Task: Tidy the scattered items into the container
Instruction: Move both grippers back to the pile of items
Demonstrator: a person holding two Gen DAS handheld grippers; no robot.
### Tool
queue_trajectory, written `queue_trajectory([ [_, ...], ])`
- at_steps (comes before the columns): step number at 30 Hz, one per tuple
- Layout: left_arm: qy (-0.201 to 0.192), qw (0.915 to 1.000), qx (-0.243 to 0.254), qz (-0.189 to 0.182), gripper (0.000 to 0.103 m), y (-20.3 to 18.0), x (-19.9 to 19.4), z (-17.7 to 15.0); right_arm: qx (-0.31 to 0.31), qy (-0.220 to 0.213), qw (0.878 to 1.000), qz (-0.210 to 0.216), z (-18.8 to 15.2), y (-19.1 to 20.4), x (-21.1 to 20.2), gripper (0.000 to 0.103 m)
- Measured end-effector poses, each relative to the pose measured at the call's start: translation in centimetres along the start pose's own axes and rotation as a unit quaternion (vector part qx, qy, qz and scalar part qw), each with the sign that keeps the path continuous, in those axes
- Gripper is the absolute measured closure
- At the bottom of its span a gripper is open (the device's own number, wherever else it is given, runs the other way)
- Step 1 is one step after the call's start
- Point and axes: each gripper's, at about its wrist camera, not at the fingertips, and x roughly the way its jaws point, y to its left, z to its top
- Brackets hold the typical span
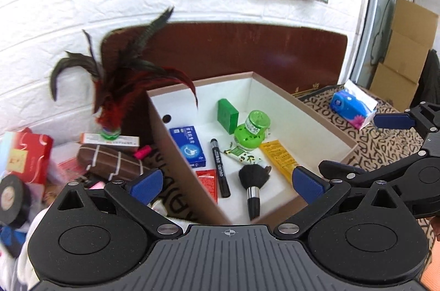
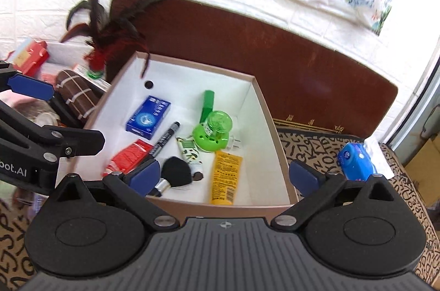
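Both tools are hanging over the open box [image 2: 271, 123] right now, a shallow cardboard container with a white lining, brown outer walls and a round hole in its left wall, sitting on a patterned cloth [image 2: 316, 150] in front of a dark red-brown headboard [image 2: 275, 52]. The left tool [image 1: 225, 182] is standing wide apart with nothing between its blue pads, and the right tool [image 2: 224, 175] is gaping the same way, gripping nothing. Inside the box, things are lying loose on the white floor: a blue carton [image 2: 148, 116] near the left wall, a red packet [image 2: 130, 156] below it, a black marker [image 2: 165, 138] slanting beside them, a fluffy black brush [image 2: 173, 171] with a silver collar at the near edge, a small cream tube with green print [image 2: 189, 152], a yellow tube [image 2: 225, 175] lying lengthwise, a bright green round plug-in device [image 2: 213, 133] and a green box [image 2: 208, 105] standing behind it. Outside, to the left, a red and black feather shuttlecock [image 1: 110, 98] is perching on a long thin carton [image 1: 110, 140], beside a brown striped case [image 1: 110, 163] and a red box [image 1: 27, 156]. On the right, well apart from the container, a blue tissue pack [image 2: 356, 160] is lying on the cloth.
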Motion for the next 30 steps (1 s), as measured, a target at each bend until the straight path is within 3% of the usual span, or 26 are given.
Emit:
queue_trajectory([
  [6,-0.019,0.9994,0.028,-0.003,0.0,0.2,-4.2,-3.3,0.002,-0.03,1.0,0.004,-1.2,2.2,-3.8,0.001],
  [13,-0.044,0.9954,0.079,0.029,0.0,-0.3,-8.6,-8.2,0.009,-0.045,0.999,0.024,-4.0,5.5,-6.6,0.001],
  [17,-0.037,0.9942,0.089,0.048,0.0,0.1,-10.4,-11.1,0.009,-0.058,0.998,0.027,-6.0,7.7,-8.1,0.001],
  [23,-0.032,0.9958,0.053,0.067,0.0,1.9,-12.9,-17.1,0.018,-0.067,0.997,0.036,-10.0,11.5,-9.8,0.001],
  [30,0.015,0.9959,-0.023,0.086,0.0,6.0,-13.9,-23.5,0.029,-0.038,0.995,0.082,-14.0,16.4,-9.9,0.0],
])
